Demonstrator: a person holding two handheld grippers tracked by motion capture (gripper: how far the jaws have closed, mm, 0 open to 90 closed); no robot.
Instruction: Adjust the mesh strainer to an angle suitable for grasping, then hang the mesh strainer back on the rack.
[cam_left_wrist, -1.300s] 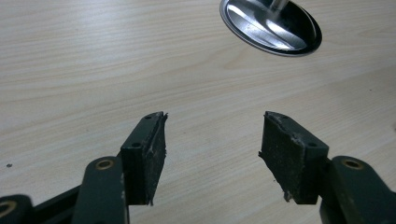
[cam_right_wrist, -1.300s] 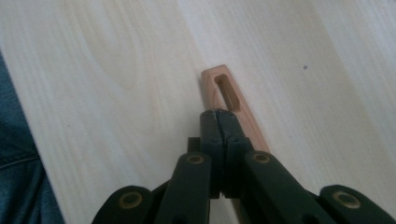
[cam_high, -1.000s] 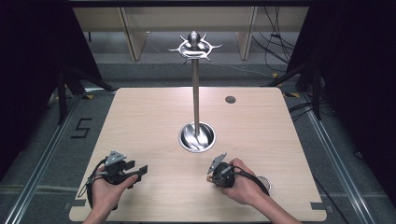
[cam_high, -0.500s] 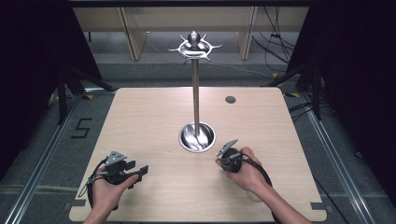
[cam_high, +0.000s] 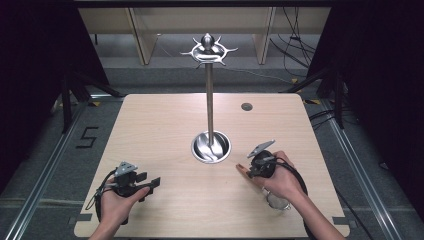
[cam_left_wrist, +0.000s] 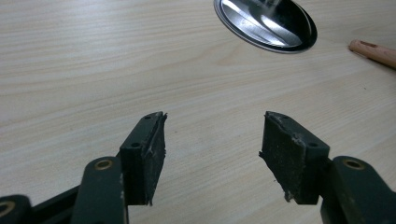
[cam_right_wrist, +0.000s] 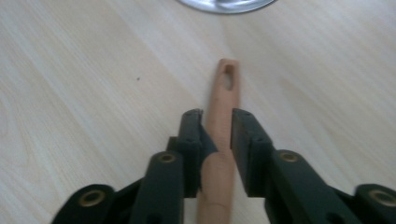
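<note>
Wooden and slim, a handle (cam_right_wrist: 223, 121) sits clamped between the jaws of my right tongs (cam_right_wrist: 215, 122), its holed tip poking out past them toward the steel base (cam_high: 211, 146) of the stand (cam_high: 209, 95) just ahead. From above, that tip (cam_high: 241, 168) shows at the left of my right hand (cam_high: 280, 180). My left tongs (cam_left_wrist: 212, 140) hover low over the table (cam_high: 165, 125) with jaws spread wide and nothing between them; the base lies ahead and to their right, and the handle's tip (cam_left_wrist: 373, 51) shows farther right. My left hand (cam_high: 117, 202) grips them near the table's near edge.
</note>
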